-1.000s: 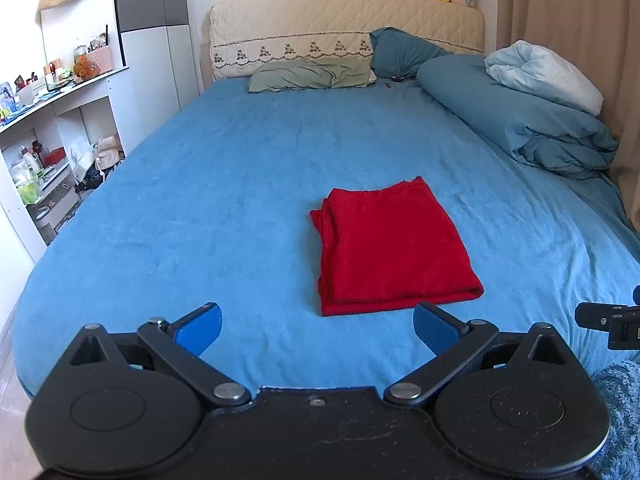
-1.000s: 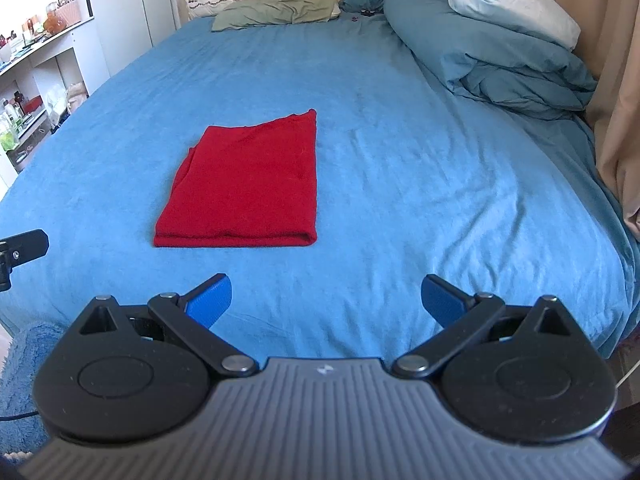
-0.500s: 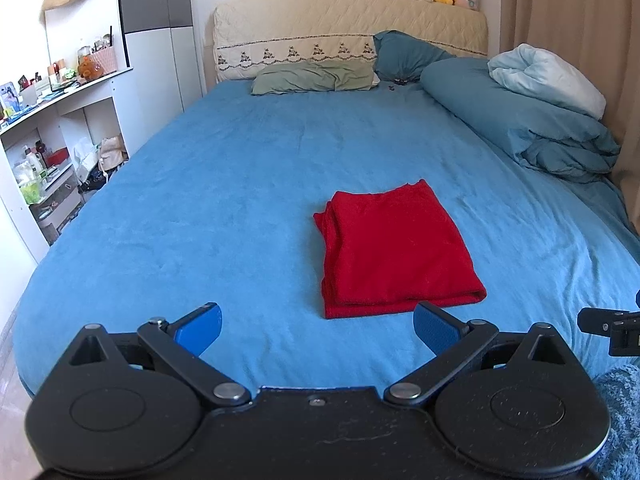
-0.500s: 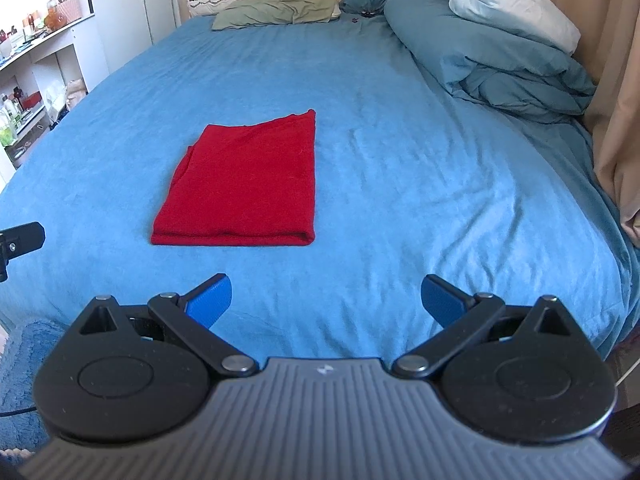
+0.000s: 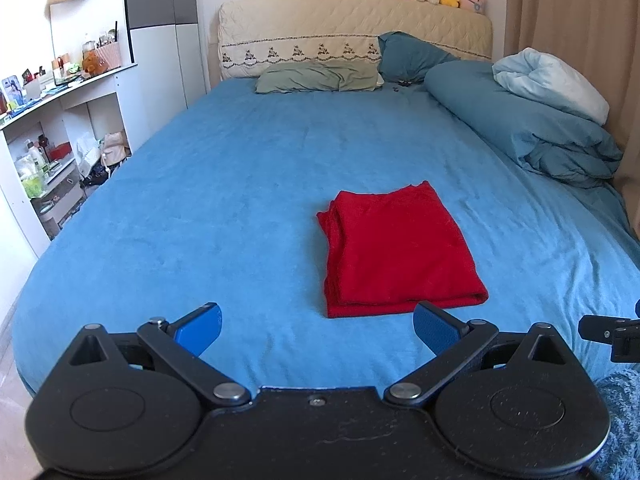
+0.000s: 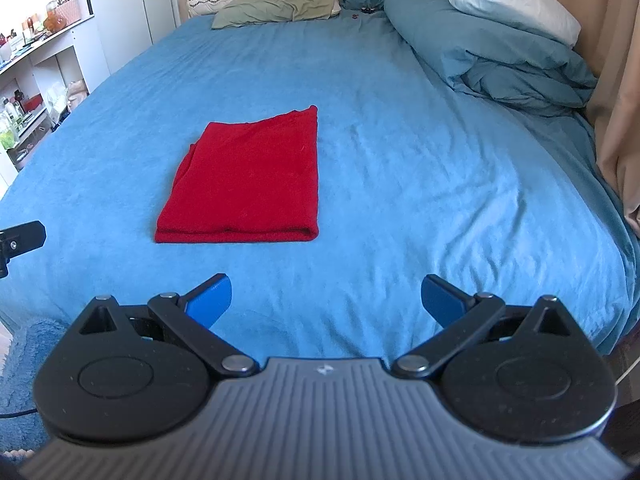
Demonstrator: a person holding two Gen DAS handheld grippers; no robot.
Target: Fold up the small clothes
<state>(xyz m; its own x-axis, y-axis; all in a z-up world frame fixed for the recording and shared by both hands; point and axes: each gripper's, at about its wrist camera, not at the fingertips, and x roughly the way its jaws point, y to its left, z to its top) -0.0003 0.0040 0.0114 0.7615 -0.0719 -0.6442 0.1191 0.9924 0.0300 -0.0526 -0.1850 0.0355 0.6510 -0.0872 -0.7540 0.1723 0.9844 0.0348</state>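
A red garment (image 5: 396,252) lies folded into a flat rectangle on the blue bed sheet (image 5: 220,200). It also shows in the right wrist view (image 6: 248,180), left of centre. My left gripper (image 5: 318,326) is open and empty, held back near the foot of the bed, with the garment's near edge just beyond its right fingertip (image 5: 434,326). My right gripper (image 6: 326,300) is open and empty, also at the foot of the bed, to the right of the garment and short of it.
A bunched blue duvet (image 5: 532,132) with a pale blanket (image 5: 552,84) lies along the bed's right side. Pillows (image 5: 320,76) sit at the headboard. White shelves (image 5: 52,140) stand left. A blue rug (image 6: 20,364) lies on the floor.
Both grippers have drawn slightly back and up from the folded garment. Both stay open. The garment has not moved.
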